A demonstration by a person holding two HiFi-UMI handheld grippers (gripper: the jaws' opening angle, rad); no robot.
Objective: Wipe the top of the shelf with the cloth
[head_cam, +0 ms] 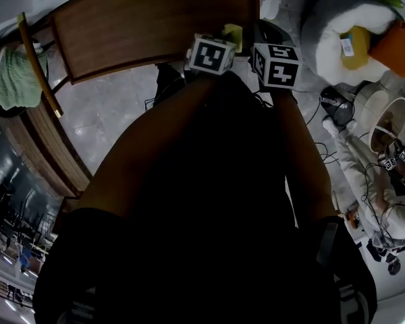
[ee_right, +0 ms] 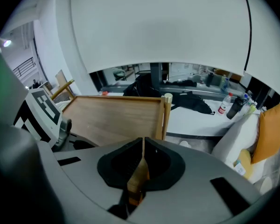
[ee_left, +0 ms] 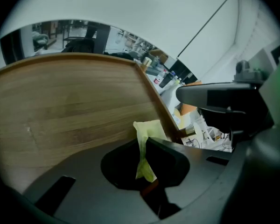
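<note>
Dark forearms (head_cam: 209, 181) fill the near view, reaching toward 12 o'clock. At their end, the left gripper (ee_left: 143, 143) is clenched on a thin, crumpled yellow-green cloth (ee_left: 148, 129), which pokes out over the smooth, banded wooden shelf top (ee_left: 70, 101) beside its right-hand rail. Just beside it at 1 o'clock, the right gripper (ee_right: 143, 146) has its jaws pressed together on nothing. Bare board lies open toward 10 o'clock. A ribbed green towel (head_cam: 12, 79) drapes by the rail at 9 o'clock.

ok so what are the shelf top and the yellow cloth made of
Shelf top: looks like wood, perhaps bamboo, with pale plank lines, fine grain and a dull satin finish. Cloth: thin, soft pale-yellow fabric, maybe microfibre; it creases limply where the left hand-held gripper pinches it.
</note>
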